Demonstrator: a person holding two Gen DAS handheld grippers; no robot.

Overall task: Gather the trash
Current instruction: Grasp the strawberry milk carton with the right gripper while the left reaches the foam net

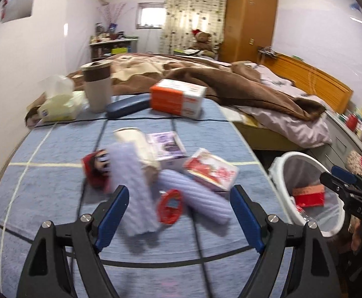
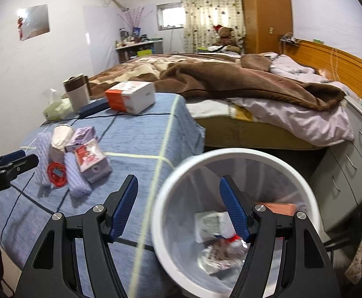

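A heap of trash lies on the blue cloth-covered table [image 1: 44,191]: two lilac ribbed foam pieces [image 1: 133,188], a red plastic ring [image 1: 169,207], a red-and-white carton [image 1: 212,171], a purple box [image 1: 167,146] and a red wrapper [image 1: 96,171]. My left gripper [image 1: 181,211] hovers open just before the heap, nothing between its fingers. My right gripper [image 2: 178,203] stands open above the rim of the white bin [image 2: 166,198], which holds crumpled wrappers [image 2: 213,223] and an orange box [image 2: 280,208]. The heap [image 2: 76,159] shows left in the right wrist view, beside the left gripper [image 2: 19,160].
At the table's far end stand a tissue pack [image 1: 56,104], a brown-lidded cup [image 1: 97,87], a dark blue case [image 1: 128,105] and an orange-and-white box [image 1: 178,96]. A bed with a brown blanket [image 1: 230,82] lies behind; grey drawers [image 2: 349,159] stand right of the bin.
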